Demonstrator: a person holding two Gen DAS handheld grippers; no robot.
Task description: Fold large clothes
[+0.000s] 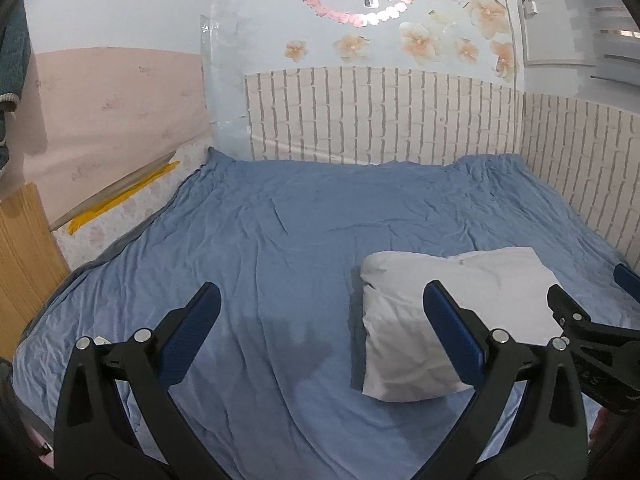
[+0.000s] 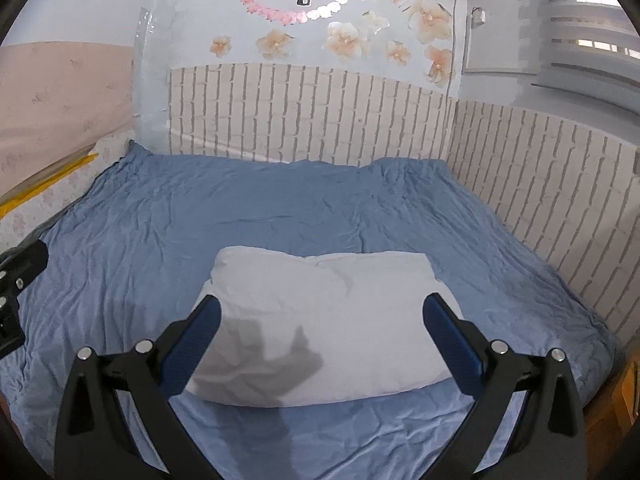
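Note:
A white garment [image 2: 320, 320], folded into a thick rectangle, lies on the blue bedsheet [image 2: 240, 208] near the bed's front. In the left wrist view the white garment [image 1: 452, 320] is at the right on the bedsheet [image 1: 280, 232]. My right gripper [image 2: 322, 312] is open and empty, hovering above the garment's near half, its shadow on the cloth. My left gripper [image 1: 322, 300] is open and empty over bare sheet, left of the garment. The right gripper [image 1: 584, 292] shows at the right edge of the left wrist view; the left one's body [image 2: 20, 276] shows at the left edge of the right wrist view.
White brick-pattern panels [image 2: 312, 112] line the wall at the bed's far and right sides. A wooden board [image 1: 24, 264] stands left of the bed. A window blind [image 2: 592, 28] is at the upper right. Flower stickers decorate the wall.

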